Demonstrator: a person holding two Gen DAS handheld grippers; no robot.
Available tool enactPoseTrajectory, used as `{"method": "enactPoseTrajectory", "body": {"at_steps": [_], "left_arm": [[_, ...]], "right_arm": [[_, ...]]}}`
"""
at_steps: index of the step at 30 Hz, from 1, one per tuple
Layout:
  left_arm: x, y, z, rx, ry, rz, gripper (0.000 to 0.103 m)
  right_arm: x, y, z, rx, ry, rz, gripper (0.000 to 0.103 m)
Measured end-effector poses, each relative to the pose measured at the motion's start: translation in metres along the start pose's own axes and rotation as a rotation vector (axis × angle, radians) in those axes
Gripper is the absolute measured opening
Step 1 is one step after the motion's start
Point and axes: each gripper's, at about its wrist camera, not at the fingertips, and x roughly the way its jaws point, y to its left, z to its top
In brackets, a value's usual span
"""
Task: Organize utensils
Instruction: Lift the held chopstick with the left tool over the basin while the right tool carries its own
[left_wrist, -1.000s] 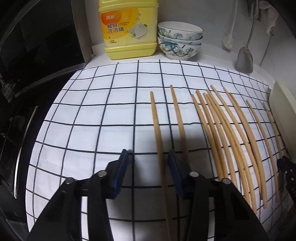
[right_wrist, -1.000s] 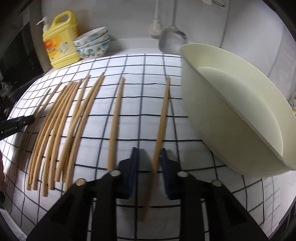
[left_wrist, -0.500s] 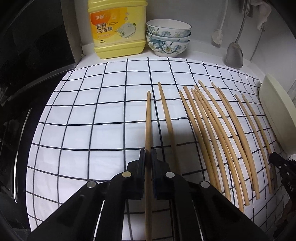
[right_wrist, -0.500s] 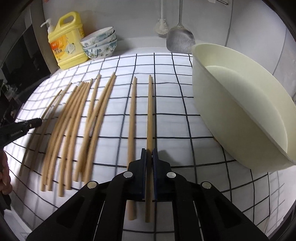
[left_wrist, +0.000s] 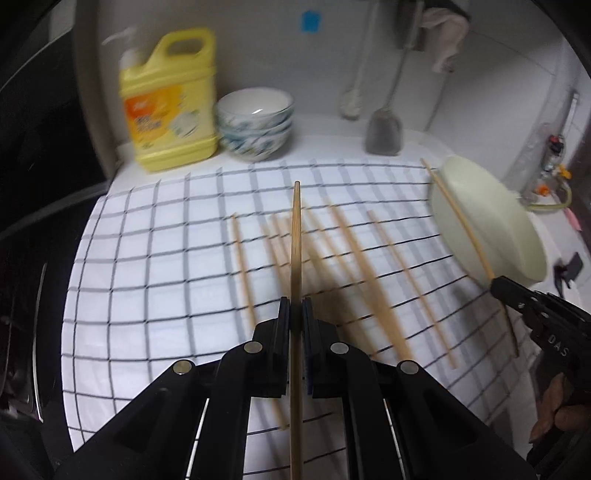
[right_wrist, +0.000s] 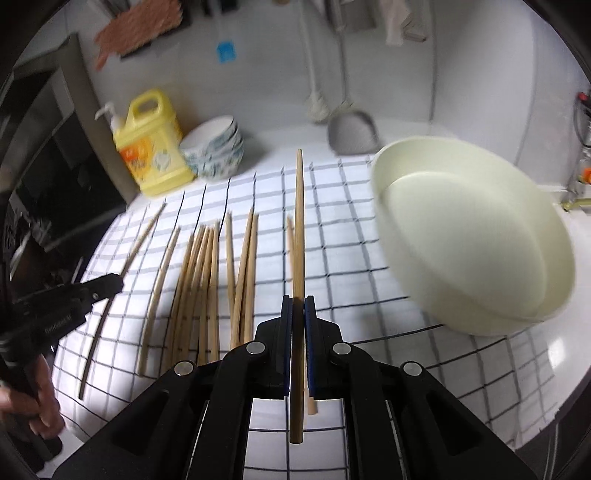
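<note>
Gripping one wooden chopstick each, the left tongs (left_wrist: 295, 308) and right tongs (right_wrist: 297, 306) are clenched around their sticks partway along the shaft: the left chopstick (left_wrist: 295, 236) and the right chopstick (right_wrist: 298, 221) both ride clear above the checked cloth (right_wrist: 343, 266) on the table. The remaining chopsticks (right_wrist: 207, 280) lie in loose rows beside the cream basin (right_wrist: 480, 236). Such sticks look light, stiff and smooth; a pinch near the middle should limit swinging, though a thin round shaft may twist or slip.
</note>
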Motion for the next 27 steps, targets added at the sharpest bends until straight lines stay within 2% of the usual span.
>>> {"method": "enactPoseTrajectory", "body": {"at_steps": [4,9,12,15,21,27], "left_arm": [[-0.004,-0.042,0.024,0.054,-0.017,-0.075,0.007],[0.003,-0.098,0.056,0.09,-0.028,-0.177,0.007],[0.009,-0.137,0.076,0.11,-0.041,-0.204,0.007],[0.023,-0.175,0.098,0.102,-0.02,-0.242,0.007],[0.065,-0.245,0.129,0.15,0.001,-0.238,0.007],[0.114,-0.277,0.135,0.178,0.053,-0.209,0.007]], "right_arm": [[-0.026,-0.022,0.007,0.05,-0.047,-0.032,0.006],[-0.054,-0.074,0.02,0.116,-0.082,-0.083,0.006],[-0.061,-0.104,0.028,0.134,-0.105,-0.099,0.006],[-0.062,-0.136,0.038,0.167,-0.12,-0.089,0.006],[-0.035,-0.194,0.054,0.22,-0.092,-0.071,0.006],[0.003,-0.228,0.061,0.24,-0.018,-0.065,0.006]]}}
